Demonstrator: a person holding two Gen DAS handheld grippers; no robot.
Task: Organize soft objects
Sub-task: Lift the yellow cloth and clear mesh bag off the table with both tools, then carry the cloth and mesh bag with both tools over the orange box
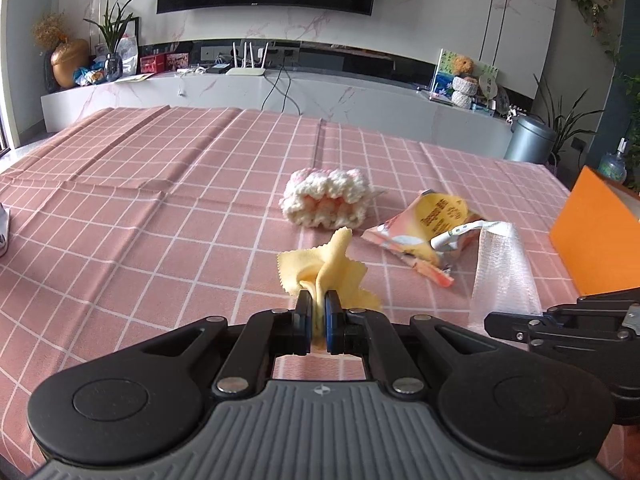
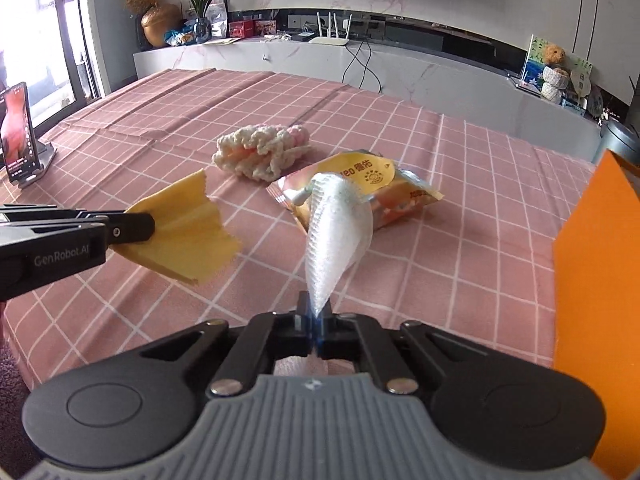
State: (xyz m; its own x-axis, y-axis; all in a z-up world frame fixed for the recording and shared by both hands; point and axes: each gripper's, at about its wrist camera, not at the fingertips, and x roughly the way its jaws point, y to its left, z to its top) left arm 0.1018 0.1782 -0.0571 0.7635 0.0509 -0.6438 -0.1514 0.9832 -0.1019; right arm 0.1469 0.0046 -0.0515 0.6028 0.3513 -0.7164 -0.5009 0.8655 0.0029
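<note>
Cloth of yellow colour (image 1: pixel 325 270) is pinched in the jaws of the left gripper (image 1: pixel 319 312), lifted over the bench (image 1: pixel 160 220). The right gripper (image 2: pixel 316 316) has its jaws pressed together on a white mesh piece (image 2: pixel 336 232). Farther lie a snack bag (image 2: pixel 400 192) and a knitted piece (image 2: pixel 256 152); an orange box (image 2: pixel 600 280) stands at the right.

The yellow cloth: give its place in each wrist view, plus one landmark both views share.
Left wrist view: yellow cloth at lower centre, pinched in the left gripper.
Right wrist view: yellow cloth at left, sticking out of the left gripper.
Shared landmark: the cream knitted piece, beyond the cloth in both.
</note>
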